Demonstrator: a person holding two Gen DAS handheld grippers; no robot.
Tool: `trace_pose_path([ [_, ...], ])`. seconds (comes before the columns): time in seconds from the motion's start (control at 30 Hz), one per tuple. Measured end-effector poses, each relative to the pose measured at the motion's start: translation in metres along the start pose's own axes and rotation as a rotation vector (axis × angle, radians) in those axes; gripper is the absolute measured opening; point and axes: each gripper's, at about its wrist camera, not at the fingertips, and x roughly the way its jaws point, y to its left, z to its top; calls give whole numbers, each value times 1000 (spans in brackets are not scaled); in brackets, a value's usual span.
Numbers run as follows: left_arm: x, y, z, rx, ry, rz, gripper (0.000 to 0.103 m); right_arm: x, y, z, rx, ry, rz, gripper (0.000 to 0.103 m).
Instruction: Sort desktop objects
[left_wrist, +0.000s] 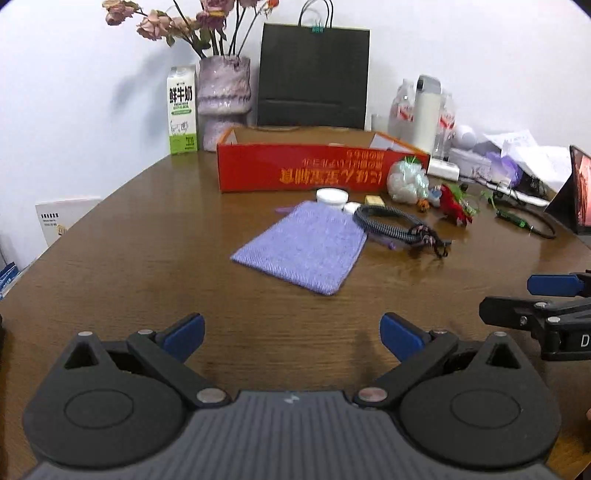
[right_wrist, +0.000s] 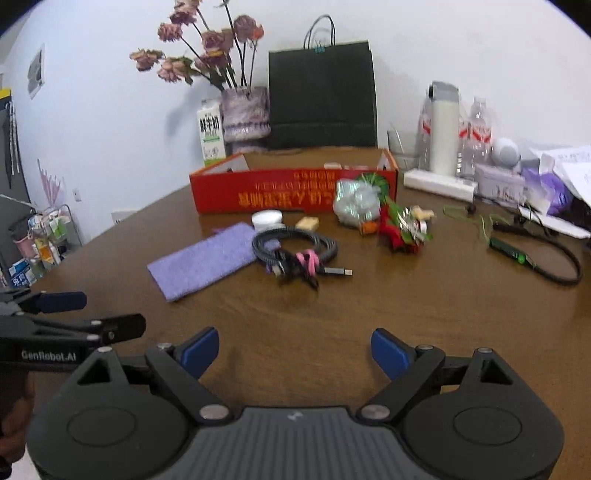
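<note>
My left gripper (left_wrist: 291, 338) is open over the bare wooden table (left_wrist: 147, 258), well short of the objects. A purple cloth pouch (left_wrist: 301, 246) lies ahead of it. Beside the pouch are a coiled braided cable (left_wrist: 391, 221), a white round jar (left_wrist: 331, 197) and a small yellow block (left_wrist: 374, 199). My right gripper (right_wrist: 294, 350) is open too, with nothing between its fingers. Ahead of it lie the cable (right_wrist: 295, 247) with a pink tie, the pouch (right_wrist: 205, 262), a clear bag of white pieces (right_wrist: 356, 203) and a red and green trinket (right_wrist: 402, 229). An open red box (right_wrist: 291, 190) stands behind them.
Along the back wall stand a milk carton (left_wrist: 181, 110), a vase of dried flowers (left_wrist: 223, 99) and a black paper bag (left_wrist: 313, 74). At the right are bottles (right_wrist: 443, 129), a power strip (right_wrist: 437, 182), papers and a green-tipped cable (right_wrist: 532, 258). A tablet (left_wrist: 580, 192) stands at the far right.
</note>
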Motion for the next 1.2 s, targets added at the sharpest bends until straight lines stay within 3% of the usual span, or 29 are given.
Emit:
trace_pose_path([
  [0.23,-6,-13,-3,72,-38,21,103,1,-1,-1,-7,-2,1,89],
  [0.57,-6,-13,4,77,-55,8,103,3,-5,4,1,9,1,89],
  [0.9,4,-10,9,49,-35,-10,103,8,-13,20,-8,-24,-14,89],
  [1.2,10,0,11,-26,2,-43,103,18,-17,17,-4,4,-17,89],
])
